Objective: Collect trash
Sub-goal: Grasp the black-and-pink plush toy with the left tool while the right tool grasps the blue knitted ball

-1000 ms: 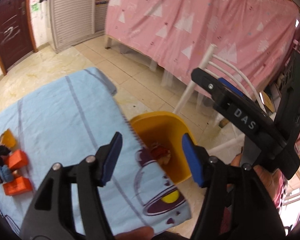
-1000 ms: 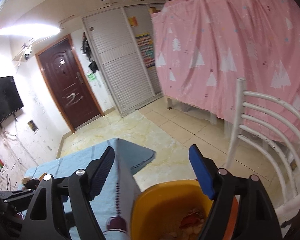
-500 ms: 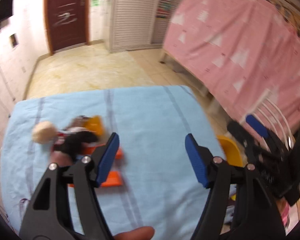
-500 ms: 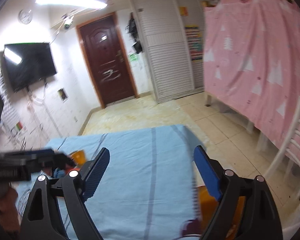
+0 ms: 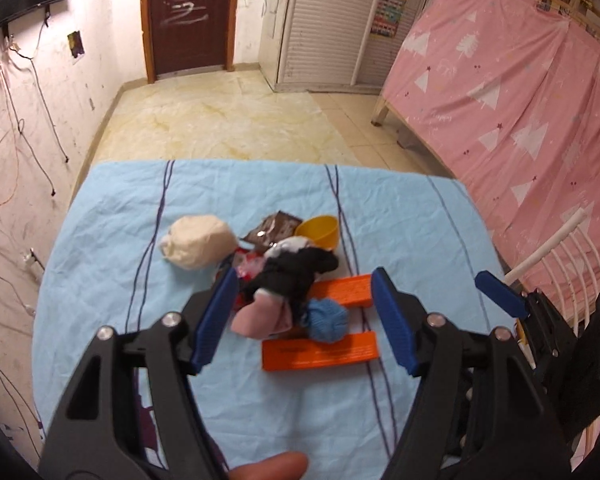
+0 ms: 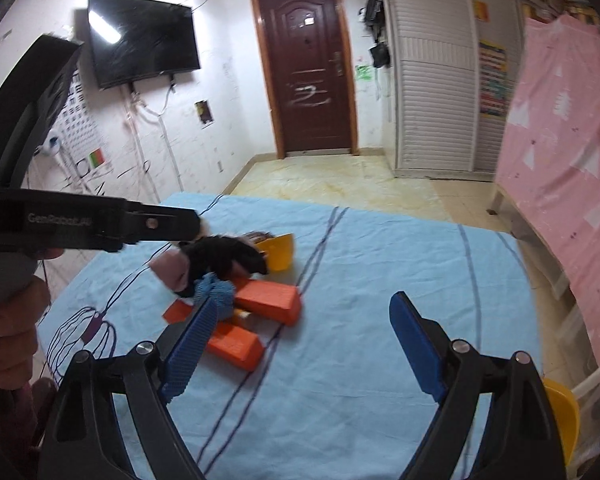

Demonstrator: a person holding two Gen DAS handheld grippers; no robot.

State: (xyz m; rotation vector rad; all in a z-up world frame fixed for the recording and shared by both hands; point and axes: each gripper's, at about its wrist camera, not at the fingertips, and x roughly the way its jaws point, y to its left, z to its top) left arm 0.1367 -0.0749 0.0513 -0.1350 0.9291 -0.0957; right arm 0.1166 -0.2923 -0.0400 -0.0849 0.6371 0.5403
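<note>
A: Where's the trash?
B: Heaped mid-worktop: black sock, blue yarn ball, brown wrapper, orange blocks.
A: The tools?
B: Left tool and right tool both spread, gripping nothing.

Your left wrist view: above near table edge, tilted steeply down at pile, close. Your right wrist view: from right side, shallower, facing door. Both share pile, blue cloth, door, pink curtain.
</note>
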